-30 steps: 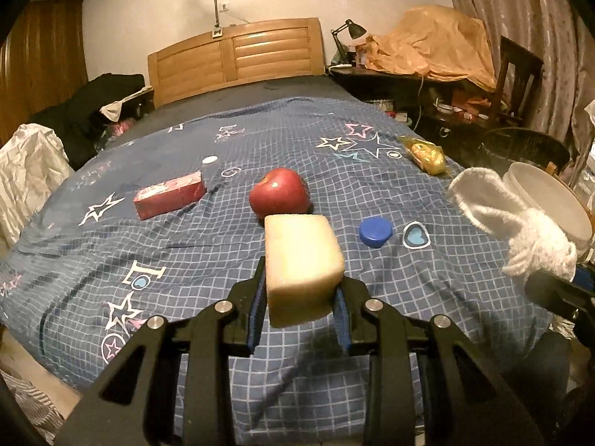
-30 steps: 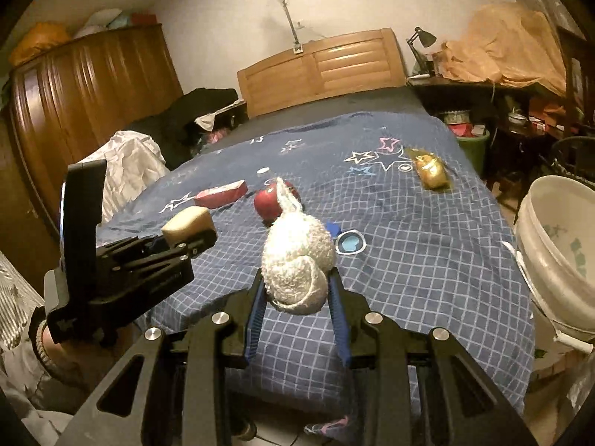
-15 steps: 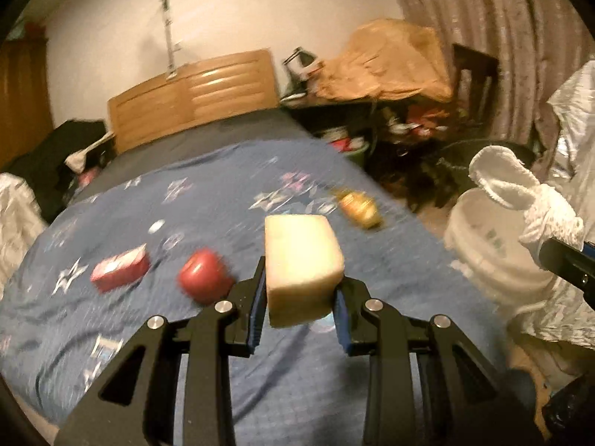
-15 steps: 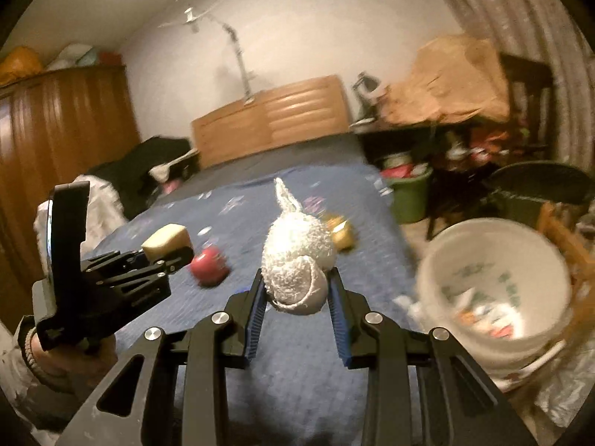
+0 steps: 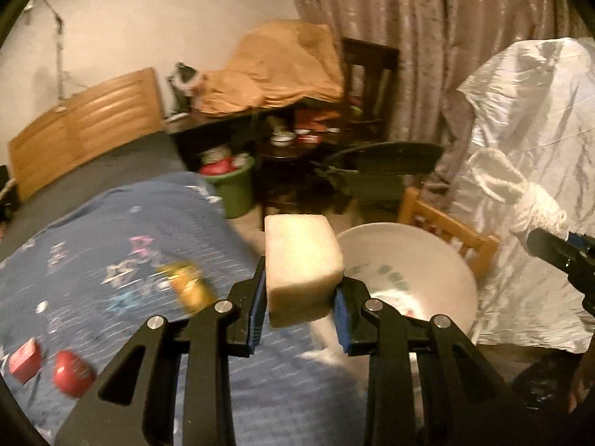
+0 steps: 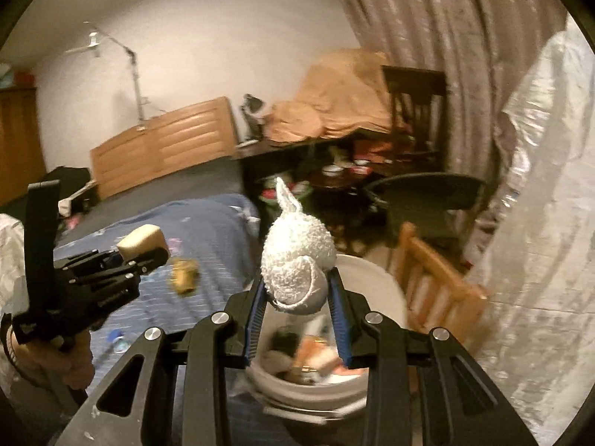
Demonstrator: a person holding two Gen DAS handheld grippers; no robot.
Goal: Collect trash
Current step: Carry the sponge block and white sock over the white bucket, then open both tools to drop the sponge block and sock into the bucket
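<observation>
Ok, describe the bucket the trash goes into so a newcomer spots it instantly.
Start at the bed with the blue star-patterned cover, then look just off its foot to the floor. The white bucket stands there beside a wooden rail, already holding scraps; the green bin farther back is smaller.

A bed (image 5: 122, 230) covered with a blue checked quilt printed with stars carries a red round apple (image 5: 72, 378) and, just beside it, a small red rectangular packet (image 5: 25, 359) near the quilt's lower left edge. Farther up the quilt lies a blurred yellow wrapped item (image 5: 187, 287), well apart from the apple. On the floor (image 5: 249, 225) beside the bed stand a white round plastic bucket (image 5: 442, 260) holding mixed scraps and a green plastic bin (image 5: 236, 195).
</observation>
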